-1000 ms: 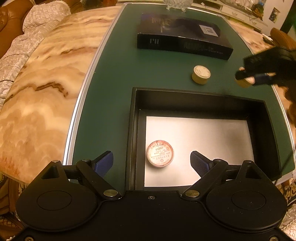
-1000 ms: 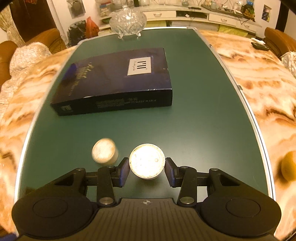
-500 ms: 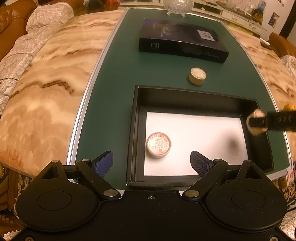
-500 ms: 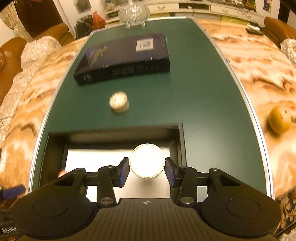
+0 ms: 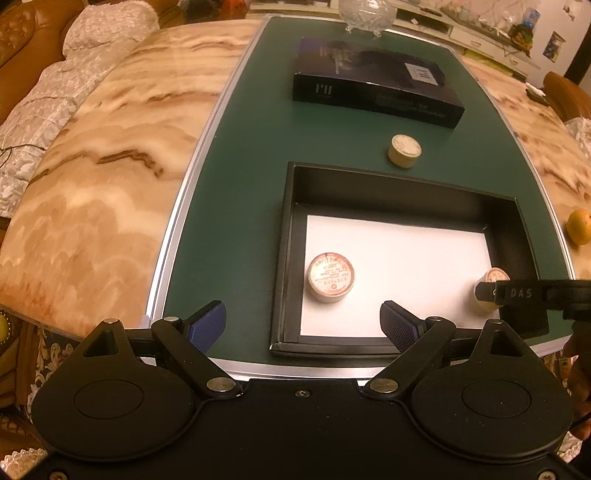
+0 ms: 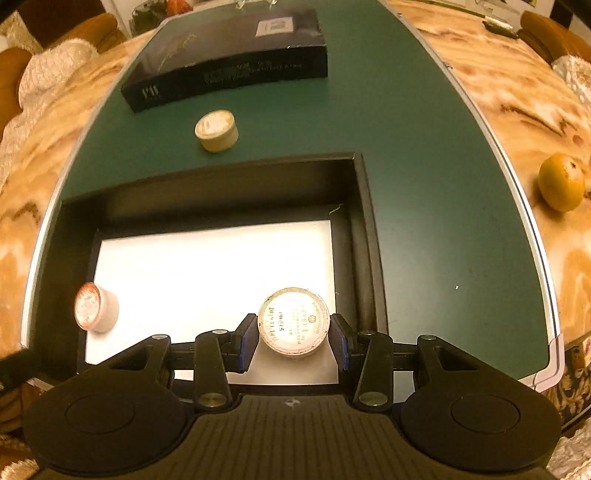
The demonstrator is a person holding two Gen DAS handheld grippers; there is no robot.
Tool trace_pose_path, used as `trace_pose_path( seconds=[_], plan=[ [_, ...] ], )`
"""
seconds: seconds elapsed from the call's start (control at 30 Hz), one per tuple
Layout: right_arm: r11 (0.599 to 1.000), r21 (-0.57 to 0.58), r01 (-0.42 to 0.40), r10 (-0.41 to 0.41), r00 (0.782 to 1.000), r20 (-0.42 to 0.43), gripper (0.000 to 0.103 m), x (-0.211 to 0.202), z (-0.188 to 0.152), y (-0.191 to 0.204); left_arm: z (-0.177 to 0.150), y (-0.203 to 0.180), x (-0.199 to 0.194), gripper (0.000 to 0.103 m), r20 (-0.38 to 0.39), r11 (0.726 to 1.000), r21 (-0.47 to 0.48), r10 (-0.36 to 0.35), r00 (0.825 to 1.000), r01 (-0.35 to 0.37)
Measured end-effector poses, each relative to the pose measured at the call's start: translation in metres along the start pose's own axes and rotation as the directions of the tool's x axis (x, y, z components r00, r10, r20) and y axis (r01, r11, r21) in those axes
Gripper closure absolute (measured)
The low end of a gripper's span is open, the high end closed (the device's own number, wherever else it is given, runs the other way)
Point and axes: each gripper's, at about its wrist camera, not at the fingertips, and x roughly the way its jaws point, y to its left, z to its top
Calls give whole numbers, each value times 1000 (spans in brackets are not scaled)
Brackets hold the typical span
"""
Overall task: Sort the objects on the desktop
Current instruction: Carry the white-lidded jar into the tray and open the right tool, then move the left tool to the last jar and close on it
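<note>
A black open box [image 5: 291, 236] [image 6: 364, 206] with a white floor sits on the green mat. One small round tin [image 5: 331, 277] [image 6: 94, 307] lies inside at its left. My right gripper [image 6: 293, 338] is shut on a second round tin [image 6: 293, 321] and holds it low over the box's right near corner; this tin and gripper also show in the left wrist view [image 5: 493, 284]. A third tin [image 5: 404, 150] [image 6: 216, 130] stands on the mat beyond the box. My left gripper [image 5: 304, 325] is open and empty over the box's near edge.
A dark flat book-like box [image 5: 376, 86] [image 6: 225, 61] lies at the far side of the mat, a glass bowl [image 5: 365, 14] behind it. An orange [image 6: 561, 182] [image 5: 580, 226] sits on the marble table to the right. The table's near edge is close below both grippers.
My right gripper carried its tin from the mat beside the third tin back and down into the box's right near corner. The left gripper stayed open, drawing back slightly.
</note>
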Motion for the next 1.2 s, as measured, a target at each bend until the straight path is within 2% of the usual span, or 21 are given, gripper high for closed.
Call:
trace_pose_path(
  seconds=[0.57,0.8,1.03,1.13,1.2],
  plan=[
    [996,-45,81,-80,997,23,56,9,-3,11,-2,1,6,12,-19,1000,-1,7,1000,-7],
    [999,0,33,-33,999,33,52,2,-2,3,-1,-2,7,12,-20,1000,6,16,1000,-15],
    [999,34,-11,8,996,92,51,-29,-9,-7,12,-15,12,11,-10,999,25,30,999,-30],
    [998,54,-27,20,992,125,39,-42,-15,-13,28,-27,19,10,-2,999,32,40,999,-40],
    [998,60,-31,22,990,138,37,-48,-19,-17,40,-36,24,9,3,998,37,43,999,-43]
  ],
)
